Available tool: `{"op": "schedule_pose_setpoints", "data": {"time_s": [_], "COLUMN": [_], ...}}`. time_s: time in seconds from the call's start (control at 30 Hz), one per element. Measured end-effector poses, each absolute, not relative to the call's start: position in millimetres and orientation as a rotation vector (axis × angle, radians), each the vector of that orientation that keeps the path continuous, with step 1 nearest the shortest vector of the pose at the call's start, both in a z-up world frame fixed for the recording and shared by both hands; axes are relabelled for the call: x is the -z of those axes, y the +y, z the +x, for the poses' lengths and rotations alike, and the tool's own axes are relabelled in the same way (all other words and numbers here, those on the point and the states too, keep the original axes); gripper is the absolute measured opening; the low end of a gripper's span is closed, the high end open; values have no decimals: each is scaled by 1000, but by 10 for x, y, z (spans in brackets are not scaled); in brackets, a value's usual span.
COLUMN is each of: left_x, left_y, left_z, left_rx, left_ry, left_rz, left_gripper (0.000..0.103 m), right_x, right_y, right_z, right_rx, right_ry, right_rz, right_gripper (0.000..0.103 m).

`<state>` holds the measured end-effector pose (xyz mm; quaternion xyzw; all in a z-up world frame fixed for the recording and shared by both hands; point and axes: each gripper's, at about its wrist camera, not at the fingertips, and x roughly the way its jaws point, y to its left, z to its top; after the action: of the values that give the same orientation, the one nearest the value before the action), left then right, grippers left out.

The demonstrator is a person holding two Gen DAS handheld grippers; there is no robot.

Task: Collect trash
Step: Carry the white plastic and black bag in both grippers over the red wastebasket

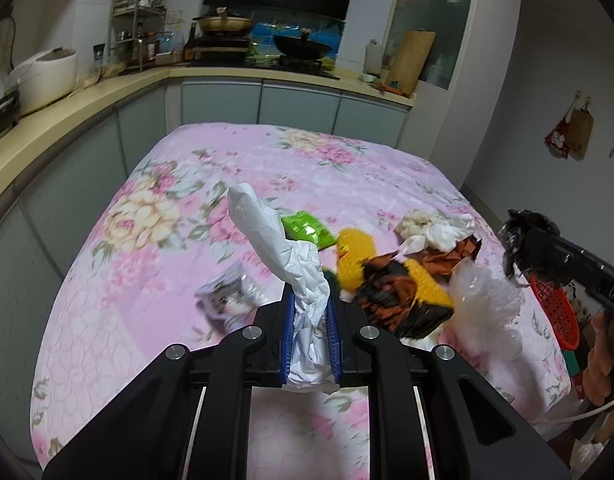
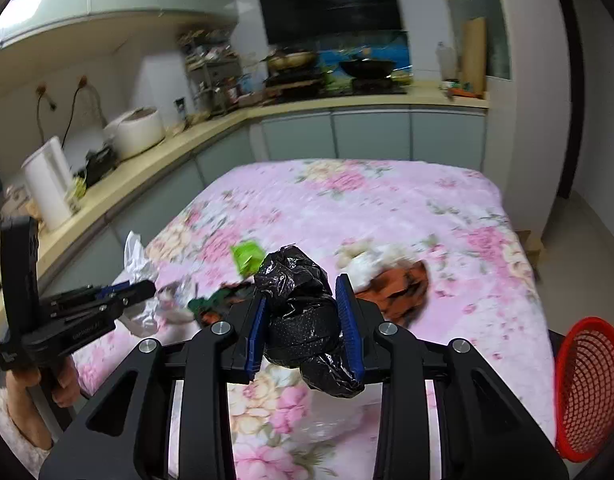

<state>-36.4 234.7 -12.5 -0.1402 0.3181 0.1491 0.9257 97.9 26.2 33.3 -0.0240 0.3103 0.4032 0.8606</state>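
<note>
My left gripper [image 1: 310,304] is shut on a crumpled white paper wrapper [image 1: 279,248] that sticks up above the floral table [image 1: 267,160]. In the right wrist view my right gripper [image 2: 303,312] is shut on a scrunched black plastic bag [image 2: 299,304], lifted over the table. The left gripper [image 2: 145,288] shows there at the left with the white wrapper [image 2: 135,258]. Loose trash lies on the cloth: a green packet [image 1: 307,230], yellow and orange-black wrappers [image 1: 391,292], white tissue [image 1: 439,232], a clear bag [image 1: 487,304] and a printed packet [image 1: 231,300].
A red mesh basket [image 2: 587,388] stands at the table's right edge, also visible as the basket [image 1: 555,312] from the left wrist. Kitchen counter [image 1: 67,120] with a rice cooker [image 1: 43,76] and stove runs behind and left. A hand [image 2: 63,384] holds the left gripper.
</note>
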Motion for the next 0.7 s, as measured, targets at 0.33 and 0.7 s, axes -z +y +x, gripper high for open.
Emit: {"op": "schedule_pose_setpoints", "data": {"time_s": [0.33,0.7], "left_x": [-117,-226], "left_y": [2034,1364], "left_z": [64,675], "left_rx": [-229,-91], "left_ry": [623,627], "left_rz": [-246,-191], "left_gripper": [14,14], "right_x": [-455,-402], "right_y": [-308,-1089], "right_z": [1265,1526], "right_rx": [-725,-567], "right_ry": [622,617], "right_rz": [30,118], "right_gripper": [32,32]}}
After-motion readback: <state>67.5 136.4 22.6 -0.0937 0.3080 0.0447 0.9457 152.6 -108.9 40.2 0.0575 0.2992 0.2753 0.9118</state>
